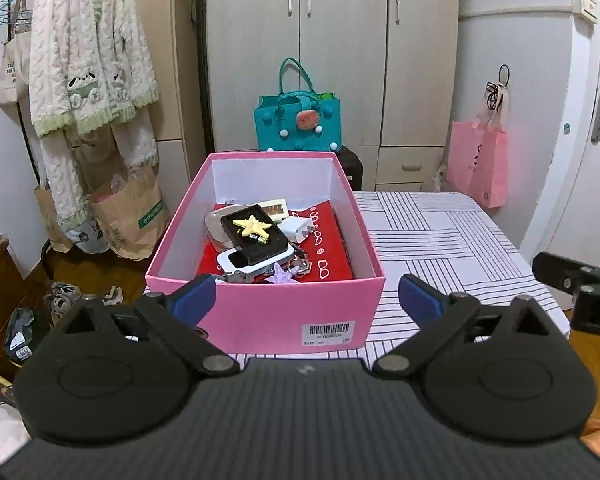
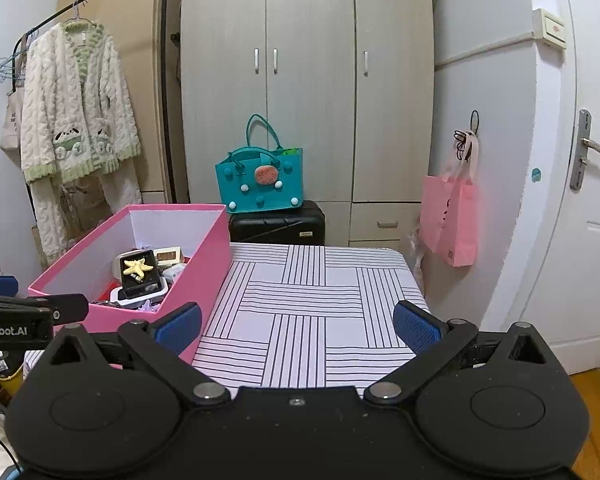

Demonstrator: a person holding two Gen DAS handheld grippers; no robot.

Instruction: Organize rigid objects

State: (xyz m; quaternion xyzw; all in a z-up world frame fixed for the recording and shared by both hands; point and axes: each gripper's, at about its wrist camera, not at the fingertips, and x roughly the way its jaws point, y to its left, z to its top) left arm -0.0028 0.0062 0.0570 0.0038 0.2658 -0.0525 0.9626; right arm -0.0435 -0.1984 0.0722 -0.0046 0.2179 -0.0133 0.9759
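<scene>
At the far left a cream bathrobe [image 1: 88,60] hangs on a rack, clear of the work. Next comes the pink box [image 1: 276,312] on the striped bench [image 2: 312,312], already holding a loose pile: a black case [image 1: 258,240] with a yellow starfish clip [image 1: 254,226] on top, a white charger [image 1: 296,230] and a purple star clip [image 1: 285,274] near the front wall, all lying on a red sheet. The left gripper [image 1: 306,300] sits low just before the box's front wall, its jaws spread wide and empty. To its right, the right gripper [image 2: 298,326] hovers over the bare bench, jaws likewise apart with nothing between them. No loose item shows on the bench, so the sorting looks nearly or fully done. The likely risk is the left jaws catching the box's front wall or rim and dragging the light cardboard toward the bench edge. The stacked case could also slide off its pile if the box is jolted.
</scene>
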